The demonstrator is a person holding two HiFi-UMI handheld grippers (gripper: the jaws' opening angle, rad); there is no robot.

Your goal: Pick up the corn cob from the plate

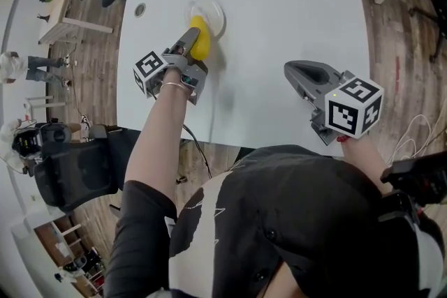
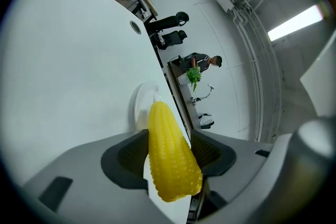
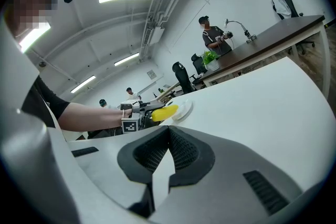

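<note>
2 grippers showed over the white table (image 1: pixel 293 17). The left gripper (image 1: pixel 190 40) pinched the corn cob (image 2: pixel 170 155) between its pads, and the cob's tip hung over the plate's (image 1: pixel 215 12) 7 o'clock rim. The right gripper (image 3: pixel 169 131) sat well apart toward 4 o'clock, its jaws pressed together on nothing.

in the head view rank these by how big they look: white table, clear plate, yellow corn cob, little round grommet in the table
1. white rectangular table
2. clear round plate and yellow corn cob: these look about alike, and the cob covers part of the plate, so I won't rank them
3. small round grey grommet
</note>
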